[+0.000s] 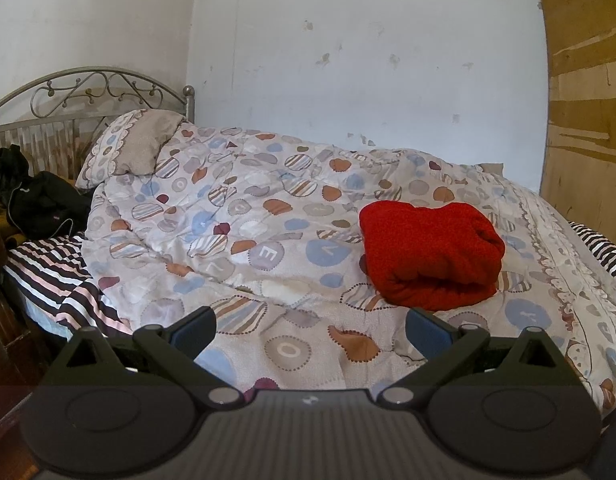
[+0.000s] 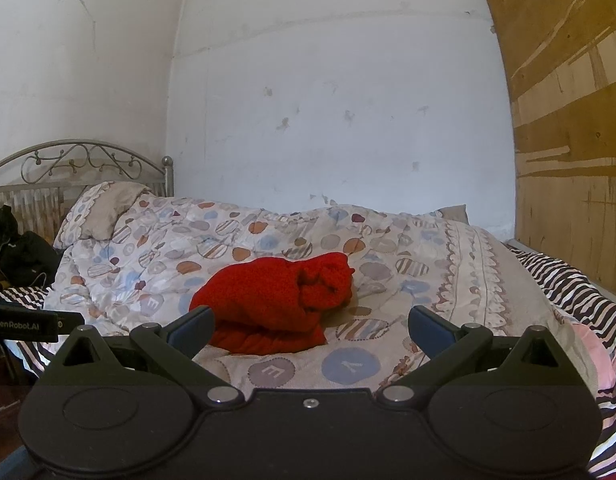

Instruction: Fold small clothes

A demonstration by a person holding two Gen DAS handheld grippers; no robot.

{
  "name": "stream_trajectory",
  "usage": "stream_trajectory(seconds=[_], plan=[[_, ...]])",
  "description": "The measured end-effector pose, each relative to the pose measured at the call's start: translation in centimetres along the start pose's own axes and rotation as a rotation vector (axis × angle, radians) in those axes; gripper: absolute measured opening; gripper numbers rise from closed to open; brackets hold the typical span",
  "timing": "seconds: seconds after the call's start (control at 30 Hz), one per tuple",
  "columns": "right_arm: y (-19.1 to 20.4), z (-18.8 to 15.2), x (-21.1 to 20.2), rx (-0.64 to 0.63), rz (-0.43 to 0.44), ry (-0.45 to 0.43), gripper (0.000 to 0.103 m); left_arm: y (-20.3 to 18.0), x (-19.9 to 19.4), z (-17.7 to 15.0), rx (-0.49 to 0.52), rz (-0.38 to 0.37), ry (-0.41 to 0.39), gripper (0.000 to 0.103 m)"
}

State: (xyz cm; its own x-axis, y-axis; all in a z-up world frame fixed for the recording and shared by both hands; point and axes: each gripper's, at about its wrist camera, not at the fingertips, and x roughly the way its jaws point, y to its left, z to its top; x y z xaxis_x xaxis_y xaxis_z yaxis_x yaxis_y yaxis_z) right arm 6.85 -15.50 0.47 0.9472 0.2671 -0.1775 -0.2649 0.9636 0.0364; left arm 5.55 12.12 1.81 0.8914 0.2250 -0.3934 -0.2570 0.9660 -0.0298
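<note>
Sweater (image 2: 267, 308) rolled end, right wrist view only.

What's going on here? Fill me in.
A person holds two grippers over a bed, folding small clothes. A red garment lies folded into a bundle on the quilt. The left gripper and right gripper are both open, holding nothing, short of the bundle.

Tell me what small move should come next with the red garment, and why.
Probably keep both grippers back and leave it: the red garment already sits as a folded bundle on the quilt, and the left gripper and right gripper are open and hold nothing.
</note>
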Motion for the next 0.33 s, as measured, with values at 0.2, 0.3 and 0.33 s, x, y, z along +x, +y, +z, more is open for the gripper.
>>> stream_trajectory(seconds=[0.2, 0.3, 0.33], plan=[[-0.02, -0.15, -0.05, 0.000, 0.001, 0.002, 0.103, -0.12, -0.03, -0.13, 0.007, -0.005, 0.000, 0.103], [0.01, -0.14, -0.03, 0.000, 0.000, 0.003, 0.103, -0.32, 0.16, -0.33, 0.012, -0.011, -0.002, 0.103], [0.03, -0.13, 0.02, 0.000, 0.000, 0.002, 0.103, -0.36, 0.16, -0.34, 0.014, -0.013, -0.002, 0.103]])
